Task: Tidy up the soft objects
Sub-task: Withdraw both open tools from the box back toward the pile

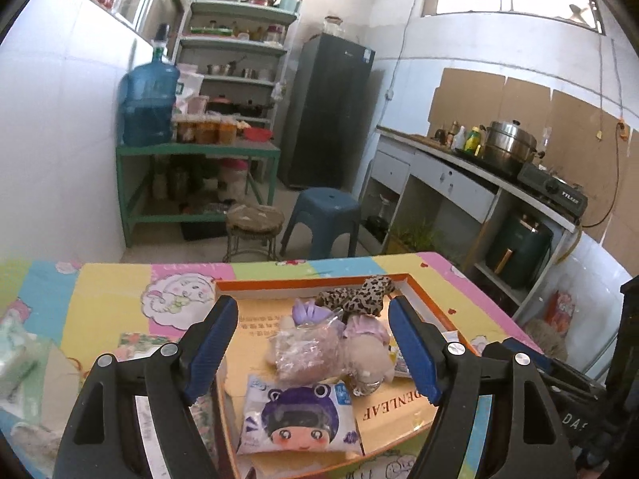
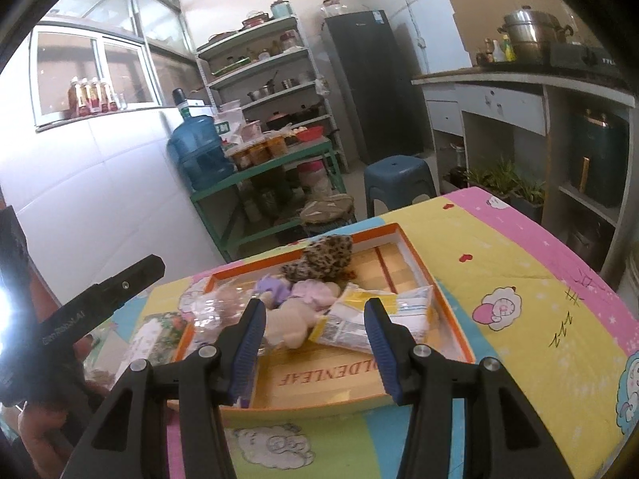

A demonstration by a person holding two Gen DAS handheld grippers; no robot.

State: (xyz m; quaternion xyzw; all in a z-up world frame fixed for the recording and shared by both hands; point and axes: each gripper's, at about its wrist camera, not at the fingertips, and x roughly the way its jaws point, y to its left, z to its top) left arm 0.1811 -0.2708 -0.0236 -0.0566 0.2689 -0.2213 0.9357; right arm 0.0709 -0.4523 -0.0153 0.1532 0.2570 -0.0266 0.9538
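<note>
On the table: a cartoon-print tablecloth [image 1: 100,291] in pink, yellow and blue covers it, with the orange-rimmed box [image 1: 303,280] lying flat in the middle.
Orange-rimmed box: shallow, open-topped, and all the soft things lie inside it.
Plush doll [image 1: 365,353]: beige with a pink frill, lying near the box's centre.
Cartoon-face packet [image 1: 297,419]: purple and white, flat at the near end, just in front of the doll.
Yellow-and-white packet [image 2: 379,315]: beside the doll on its right side.
Clear plastic bag [image 1: 305,353]: crinkled, touching the doll; its contents are hard to tell.
Leopard-print cloth [image 1: 359,295]: bunched at the far end.
Left gripper [image 1: 313,349]: above the box, jaws spread wide, nothing between them.
Right gripper [image 2: 315,345]: above the box's near edge, jaws apart and empty.
</note>
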